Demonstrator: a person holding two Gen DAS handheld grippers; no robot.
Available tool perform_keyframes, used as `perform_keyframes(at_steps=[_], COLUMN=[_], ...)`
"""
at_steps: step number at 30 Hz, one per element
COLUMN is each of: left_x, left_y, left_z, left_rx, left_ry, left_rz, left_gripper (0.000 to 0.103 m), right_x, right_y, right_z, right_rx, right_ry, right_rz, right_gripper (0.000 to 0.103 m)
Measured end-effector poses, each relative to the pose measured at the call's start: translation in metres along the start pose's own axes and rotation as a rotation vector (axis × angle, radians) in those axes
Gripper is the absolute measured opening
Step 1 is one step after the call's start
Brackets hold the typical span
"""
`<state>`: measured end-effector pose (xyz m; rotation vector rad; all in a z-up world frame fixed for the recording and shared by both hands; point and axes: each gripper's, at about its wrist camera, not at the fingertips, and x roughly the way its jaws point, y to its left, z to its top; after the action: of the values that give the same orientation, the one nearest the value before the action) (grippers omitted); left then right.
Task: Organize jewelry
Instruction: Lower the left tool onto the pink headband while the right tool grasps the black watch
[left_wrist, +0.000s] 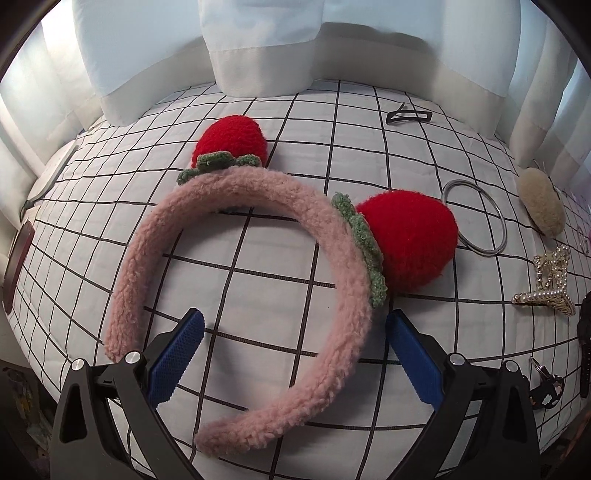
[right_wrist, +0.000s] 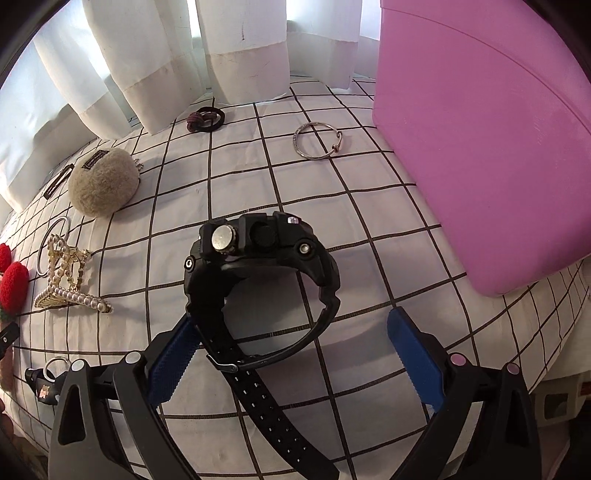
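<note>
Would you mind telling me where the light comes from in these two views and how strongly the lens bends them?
Left wrist view: light glows through the curtain behind; grid lines on the bedcover bow outward. Right wrist view: backlit too, the watch casts a soft shadow toward the camera; corners are black.

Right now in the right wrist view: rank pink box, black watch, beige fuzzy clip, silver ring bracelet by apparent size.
1. pink box
2. black watch, though nearness to the camera inflates it
3. beige fuzzy clip
4. silver ring bracelet
</note>
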<state>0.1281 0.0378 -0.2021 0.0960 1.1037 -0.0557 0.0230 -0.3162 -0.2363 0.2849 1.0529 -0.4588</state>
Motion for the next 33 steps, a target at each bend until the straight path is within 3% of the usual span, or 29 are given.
perform_keyframes(at_steps=[6, 18, 20, 22, 23, 24, 25, 26, 27, 33], left_x=[0.005, 0.005, 0.001, -0.004, -0.007, -0.009, -0.011, -0.012, -0.012, -0.018], left_y=[0.005, 0.0, -0.001, -0.005, -0.008, -0.01, -0.012, -0.015, -0.017, -0.015], left_z=[0.004, 0.006, 0.003, 0.0, -0.001, -0.002, -0.003, -0.004, -0.004, -0.006], left_rx=[-0.034, -0.037, -0.02, 0.012, 0.027, 0.04, 0.052, 0.064, 0.074, 0.089], left_ry=[-0.024, -0.059, -0.064, -0.08, -0.084, -0.086, -0.087, -0.086, -0.083, -0.08], left_rz=[-0.04, -0.031, -0.042, -0.06, -0.066, -0.074, -0.082, -0.089, -0.087, -0.087], left_gripper=[0.098, 0.095, 0.087, 0.064, 0.059, 0.047, 0.031, 0.023, 0.015, 0.01], right_x=[0.0, 0.001, 0.002, 0.001, -0.001, -0.002, -0.005, -0.008, -0.008, -0.014], right_y=[0.003, 0.004, 0.005, 0.006, 0.006, 0.007, 0.008, 0.011, 0.012, 0.008], right_z=[-0.001, 0.003, 0.004, 0.003, 0.002, 0.0, -0.001, -0.002, -0.002, -0.004], right_rx=[-0.005, -0.038, -0.042, -0.045, -0.047, -0.052, -0.062, -0.076, -0.078, -0.051], right_ry=[-0.041, -0.068, -0.07, -0.076, -0.083, -0.093, -0.103, -0.111, -0.107, -0.099], right_rz=[-0.002, 0.015, 0.026, 0.029, 0.033, 0.035, 0.043, 0.033, 0.029, 0.065], right_gripper=[0.095, 0.094, 0.094, 0.093, 0.09, 0.086, 0.075, 0.067, 0.067, 0.067])
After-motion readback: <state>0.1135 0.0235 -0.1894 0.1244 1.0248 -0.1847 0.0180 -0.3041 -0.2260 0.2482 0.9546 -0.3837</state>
